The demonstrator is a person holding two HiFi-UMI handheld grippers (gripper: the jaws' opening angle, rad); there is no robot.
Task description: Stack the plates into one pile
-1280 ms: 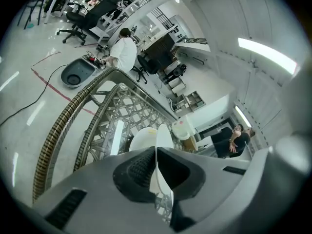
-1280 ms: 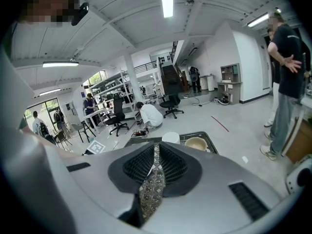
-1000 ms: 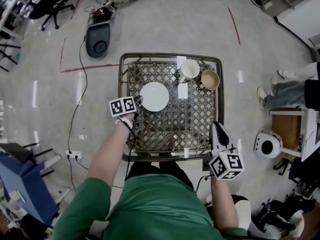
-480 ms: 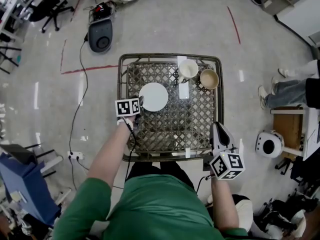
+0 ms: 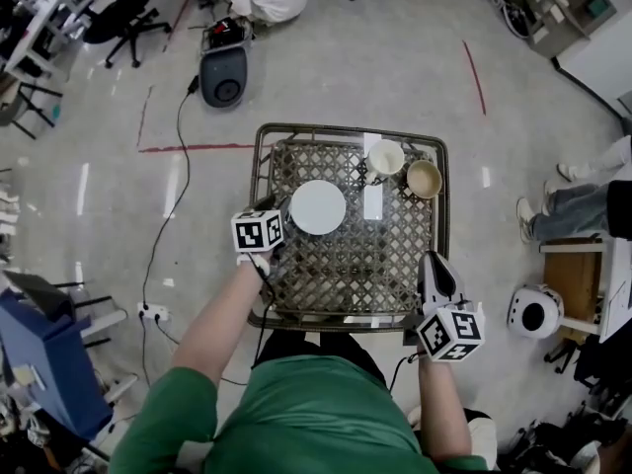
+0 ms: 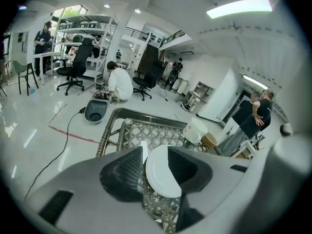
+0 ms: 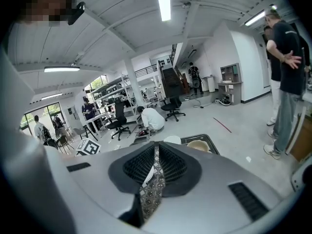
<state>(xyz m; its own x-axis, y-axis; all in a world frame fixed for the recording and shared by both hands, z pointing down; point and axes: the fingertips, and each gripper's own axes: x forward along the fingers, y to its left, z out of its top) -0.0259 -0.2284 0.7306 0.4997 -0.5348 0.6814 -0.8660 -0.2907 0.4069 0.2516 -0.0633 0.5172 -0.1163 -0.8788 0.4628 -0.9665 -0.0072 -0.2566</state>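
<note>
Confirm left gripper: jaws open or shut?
Open: left gripper jaws have just been opening, standing apart; the white plate shows in the gap, unpinched.

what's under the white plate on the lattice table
The white plate sits on the woven metal lattice table top. From above only one white disc shows. The plate covers whatever lies directly beneath it, so whether other plates are stacked under it cannot be seen.

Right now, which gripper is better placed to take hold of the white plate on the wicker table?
Left. The left gripper sits beside the white plate, its fingers just opened, with the plate lined up between them but not gripped. The right gripper, shut, hangs at the table's near right corner.
</note>
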